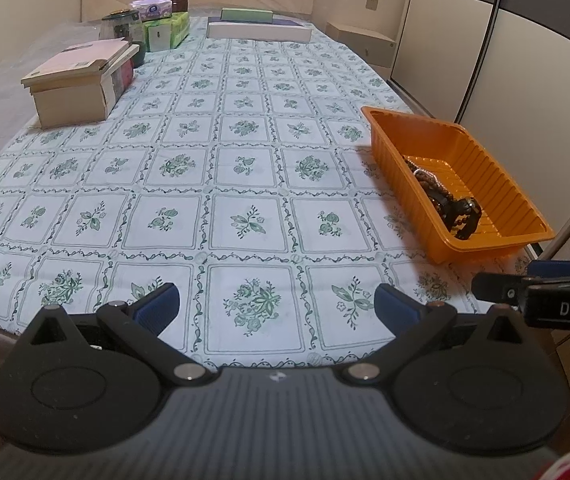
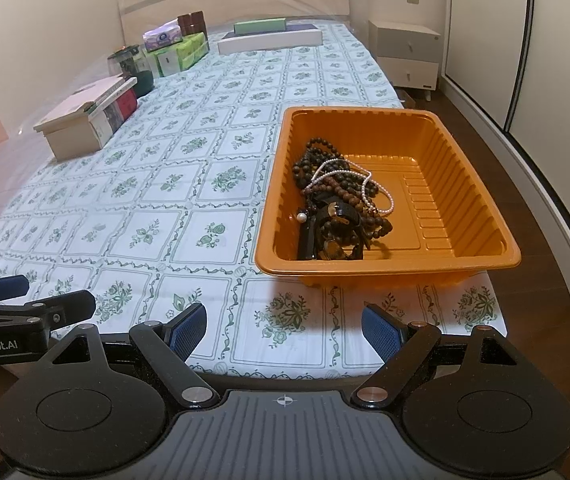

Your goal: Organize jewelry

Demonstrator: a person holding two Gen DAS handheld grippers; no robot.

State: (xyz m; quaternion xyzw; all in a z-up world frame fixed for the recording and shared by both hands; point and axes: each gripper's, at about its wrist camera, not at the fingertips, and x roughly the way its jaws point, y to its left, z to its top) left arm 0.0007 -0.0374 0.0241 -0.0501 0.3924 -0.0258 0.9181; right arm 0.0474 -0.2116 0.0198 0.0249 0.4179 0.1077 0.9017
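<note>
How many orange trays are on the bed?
1. The orange tray sits near the bed's right front corner, holding tangled jewelry. No other tray shows in either view.

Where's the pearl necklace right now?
In the right wrist view, the pearl necklace lies inside the orange tray, draped over the pile of dark bead strands in the tray's left half, ahead of the right gripper.

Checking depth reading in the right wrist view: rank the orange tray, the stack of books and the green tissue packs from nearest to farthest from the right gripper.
1. Orange tray, just ahead of the right gripper, slightly right, holding the jewelry.
2. Stack of books, farther back on the left.
3. Green tissue packs, far left, near the headboard.
</note>
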